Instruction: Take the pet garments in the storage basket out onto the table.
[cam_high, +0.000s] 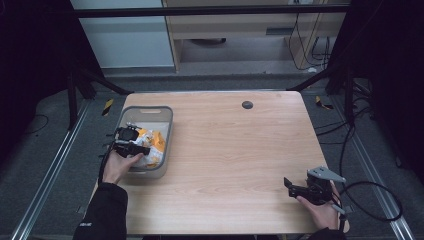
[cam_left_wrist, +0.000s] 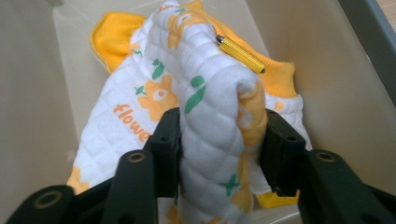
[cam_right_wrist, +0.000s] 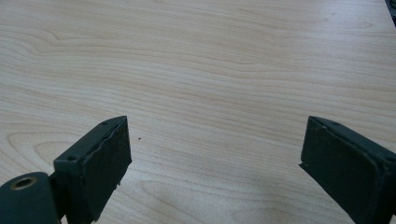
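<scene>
Pinching a fold of quilted cloth (cam_left_wrist: 215, 140) inside the grey bin (cam_high: 167, 131) at nine o'clock, left gripper (cam_left_wrist: 218, 140) clenched; right gripper (cam_right_wrist: 215, 154) released above bare table (cam_right_wrist: 210, 70) at four o'clock.

White quilted cloth (cam_left_wrist: 210, 140), splashed with orange flowers, green leaves and orange lettering, trimmed in bright yellow-orange. A gold-yellow metal pin (cam_left_wrist: 240, 54) gleams on it. Grey bin (cam_high: 167, 117) at the left, beige inside. Pale wood-grain table (cam_high: 235, 150). Black gripper (cam_left_wrist: 219, 135) on the cloth.

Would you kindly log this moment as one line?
left claw: shut on quilted garment | bin: holds garment | right claw: open over table
</scene>
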